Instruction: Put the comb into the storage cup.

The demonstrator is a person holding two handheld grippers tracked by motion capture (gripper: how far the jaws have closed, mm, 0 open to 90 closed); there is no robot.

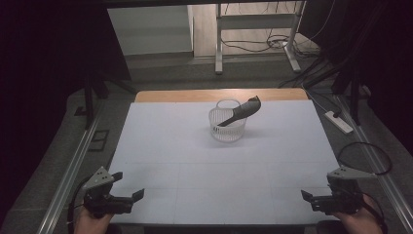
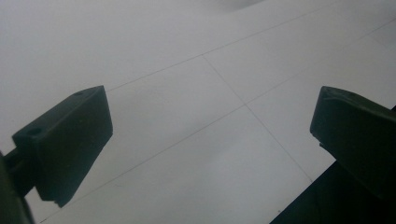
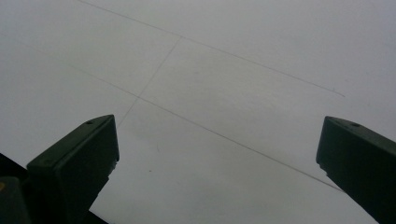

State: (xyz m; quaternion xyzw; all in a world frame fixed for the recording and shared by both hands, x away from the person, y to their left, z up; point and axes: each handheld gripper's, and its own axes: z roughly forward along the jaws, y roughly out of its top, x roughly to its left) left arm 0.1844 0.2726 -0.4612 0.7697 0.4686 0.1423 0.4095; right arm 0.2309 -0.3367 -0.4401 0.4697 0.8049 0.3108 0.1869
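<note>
At near left and near right bench point(image 1: 170, 146) corners, left hand-held gripper point(image 1: 131, 187) and right hand-held gripper point(image 1: 305, 197) sat wide, empty. Dark tool point(image 1: 242, 111) leaned in white basket point(image 1: 227, 127), far centre. Judged: not started; reach needed next.

Between your left gripper point(image 1: 130, 186) and right gripper point(image 1: 306, 195) at the near corners, the white table point(image 1: 170, 146) lies bare, and your one obstacle is the mesh basket point(image 1: 227, 127) with a dark tool point(image 1: 242, 111) leaning out, standing well apart toward the far edge.
</note>
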